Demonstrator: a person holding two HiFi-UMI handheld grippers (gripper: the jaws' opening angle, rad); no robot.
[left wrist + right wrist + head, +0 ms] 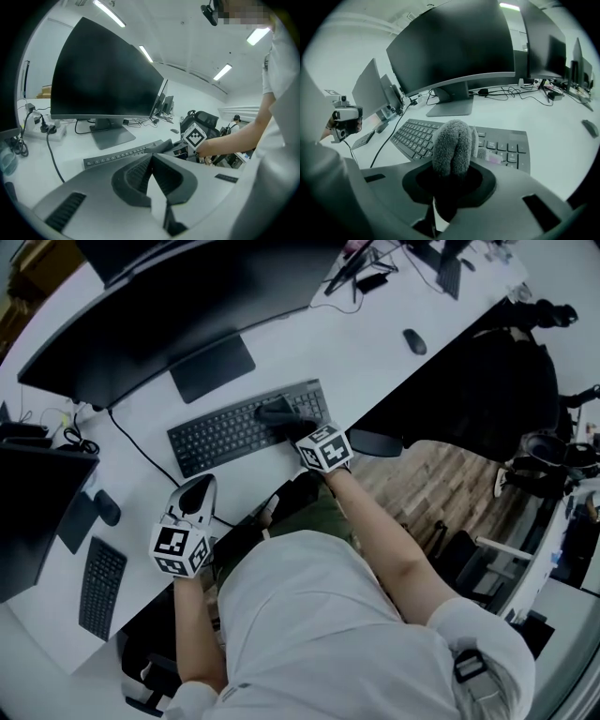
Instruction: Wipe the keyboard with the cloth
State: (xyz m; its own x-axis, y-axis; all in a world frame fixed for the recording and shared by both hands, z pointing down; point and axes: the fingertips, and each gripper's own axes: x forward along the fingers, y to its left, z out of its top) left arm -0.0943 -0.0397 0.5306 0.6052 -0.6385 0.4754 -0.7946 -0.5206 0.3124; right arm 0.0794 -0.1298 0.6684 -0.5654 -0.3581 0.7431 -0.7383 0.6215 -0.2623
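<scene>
Keyboard (248, 426): it lies at an angle on the white counter (375, 362) in front of the monitor (169, 324), with its right end near the counter's front edge. The right gripper (286, 423) is over the keyboard's right half. Its fingers (485, 180) are clamped on the cloth (451, 143), a grey wad that projects past the fingertips and appears to rest on the keys. The left gripper (195, 495) sits at the counter's front edge, well apart from the keyboard, its fingers pressed together on nothing.

Hazards to expect from this position:

1. Keyboard shift. Nothing braces the keyboard. A firm stroke toward you could slide it to the front edge or turn it on the smooth counter. Use light pressure, or steady its left end with the left gripper.
2. Cloth loss. The cloth is held only by its lower part. Drag across the key edges could pull it out of the grip or fold it over.
3. Hard contact. If you tilt the right gripper too low, the fingers rather than the cloth will meet the keys and may scrape or lift a keycap.
4. Cable snag. A dark cable (141, 451) runs just beside the keyboard's left end. A long leftward stroke could catch it.
5. Missed areas. The wad covers only a narrow strip, so overlap your passes.
</scene>
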